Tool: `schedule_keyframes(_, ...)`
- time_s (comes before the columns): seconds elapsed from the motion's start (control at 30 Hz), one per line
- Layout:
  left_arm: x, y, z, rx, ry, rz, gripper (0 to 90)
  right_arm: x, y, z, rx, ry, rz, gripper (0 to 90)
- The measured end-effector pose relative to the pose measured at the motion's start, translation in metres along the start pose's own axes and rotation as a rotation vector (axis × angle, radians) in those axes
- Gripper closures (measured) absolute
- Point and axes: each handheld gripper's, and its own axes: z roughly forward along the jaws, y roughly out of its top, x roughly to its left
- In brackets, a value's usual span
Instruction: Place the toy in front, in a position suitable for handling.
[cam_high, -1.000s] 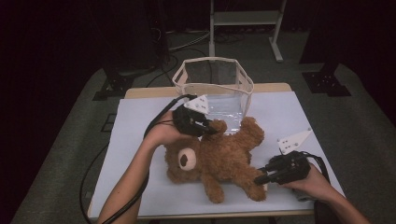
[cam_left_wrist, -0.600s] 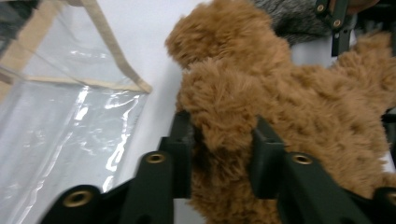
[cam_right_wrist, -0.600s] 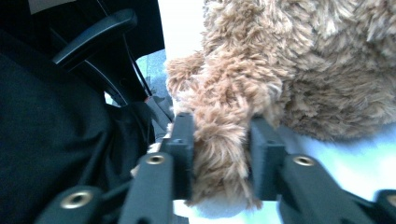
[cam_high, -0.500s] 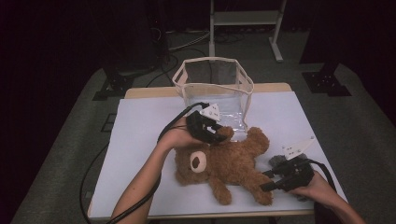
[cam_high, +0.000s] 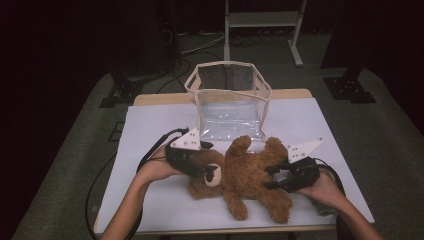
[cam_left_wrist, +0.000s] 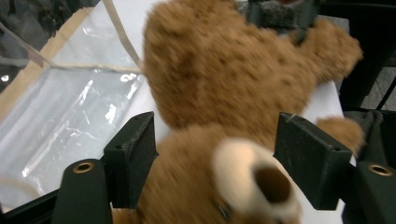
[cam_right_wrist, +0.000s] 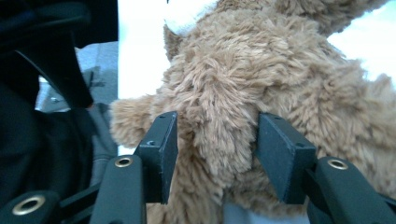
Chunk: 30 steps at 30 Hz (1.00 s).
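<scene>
In the high view, the teddy bear (cam_high: 245, 175) is seen lying at the lower centre of the worktop (cam_high: 150, 125), not yet placed in the clear bag (cam_high: 230, 100) open just above it; the lift is judged still to come. Bare worktop is left at either side, the front edge close below.

In the left gripper view, the left hand-held gripper (cam_left_wrist: 224, 163) is seen released, its jaws having just been opening around the bear's head.

In the right gripper view, the right hand-held gripper (cam_right_wrist: 217, 149) is seen released, fur lying between its jaws.
</scene>
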Motion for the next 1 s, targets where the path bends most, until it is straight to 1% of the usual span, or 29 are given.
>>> schedule_keyframes(0.03,-0.003,-0.005,-0.002,-0.004,0.002,-0.002,28.3,0.0,0.0,0.0,0.0,0.0,0.0,47.7)
schedule_keyframes(0.07,-0.006,-0.013,-0.003,-0.009,0.004,-0.007,25.8,-0.001,0.0,0.003,-0.01,-0.018,-0.011,47.6)
schedule_keyframes(0.1,-0.008,-0.019,-0.003,-0.006,0.008,-0.013,25.8,-0.001,0.0,0.003,-0.01,-0.018,-0.011,47.6)
schedule_keyframes(0.13,-0.01,-0.025,-0.002,-0.003,0.011,-0.025,23.8,-0.002,0.0,0.003,-0.012,-0.04,-0.022,46.6)
schedule_keyframes(0.17,-0.012,-0.03,0.0,0.005,0.014,-0.032,23.8,-0.002,0.0,0.003,-0.012,-0.04,-0.022,46.6)
schedule_keyframes(0.2,-0.013,-0.035,0.002,0.015,0.017,-0.036,21.8,-0.003,-0.001,0.004,-0.015,-0.049,-0.031,45.8)
schedule_keyframes(0.27,-0.014,-0.044,0.009,0.017,0.028,-0.043,20.6,-0.003,-0.001,0.005,-0.013,-0.052,-0.038,45.5)
schedule_keyframes(0.3,-0.014,-0.046,0.011,0.015,0.032,-0.043,19.0,-0.003,-0.001,0.006,-0.012,-0.059,-0.043,44.9)
schedule_keyframes(0.37,-0.015,-0.047,0.014,0.0,0.05,-0.036,17.7,-0.004,-0.002,0.007,-0.017,-0.062,-0.046,43.4)
schedule_keyframes(0.4,-0.014,-0.047,0.018,-0.013,0.058,-0.034,16.9,-0.005,-0.003,0.007,-0.018,-0.072,-0.048,42.3)
schedule_keyframes(0.43,-0.014,-0.047,0.018,-0.013,0.058,-0.034,16.4,-0.005,-0.003,0.007,-0.018,-0.072,-0.048,42.3)
schedule_keyframes(0.47,-0.013,-0.047,0.022,-0.018,0.062,-0.027,16.4,-0.006,-0.003,0.008,-0.02,-0.073,-0.048,42.1)
schedule_keyframes(0.57,-0.012,-0.046,0.029,-0.013,0.081,0.0,15.5,-0.009,-0.004,0.009,-0.029,-0.068,-0.045,41.8)
schedule_keyframes(0.67,-0.008,-0.047,0.035,-0.024,0.081,0.003,14.4,-0.012,-0.006,0.01,-0.04,-0.06,-0.031,40.2)
schedule_keyframes(0.77,-0.006,-0.049,0.039,-0.031,0.077,-0.007,14.4,-0.013,-0.007,0.011,-0.044,-0.059,-0.031,39.6)
schedule_keyframes(0.8,-0.005,-0.049,0.04,-0.032,0.074,-0.017,15.2,-0.013,-0.007,0.011,-0.044,-0.057,-0.027,39.4)
schedule_keyframes(0.83,-0.005,-0.048,0.041,-0.027,0.073,-0.018,15.2,-0.013,-0.007,0.011,-0.044,-0.057,-0.027,39.4)
schedule_keyframes(0.87,-0.005,-0.048,0.041,-0.019,0.072,-0.019,21.2,-0.013,-0.007,0.012,-0.045,-0.055,-0.028,39.2)
schedule_keyframes(0.9,-0.005,-0.047,0.041,-0.012,0.068,-0.018,21.2,-0.013,-0.007,0.012,-0.045,-0.055,-0.028,39.2)
schedule_keyframes(0.93,-0.005,-0.047,0.04,-0.006,0.065,-0.018,28.6,-0.014,-0.006,0.013,-0.046,-0.055,-0.026,39.1)
schedule_keyframes(0.97,-0.005,-0.047,0.04,0.001,0.066,-0.013,28.6,-0.014,-0.006,0.013,-0.046,-0.055,-0.026,39.1)
schedule_keyframes(1.0,-0.006,-0.047,0.04,0.008,0.065,-0.011,31.8,-0.014,-0.006,0.013,-0.046,-0.055,-0.023,39.2)
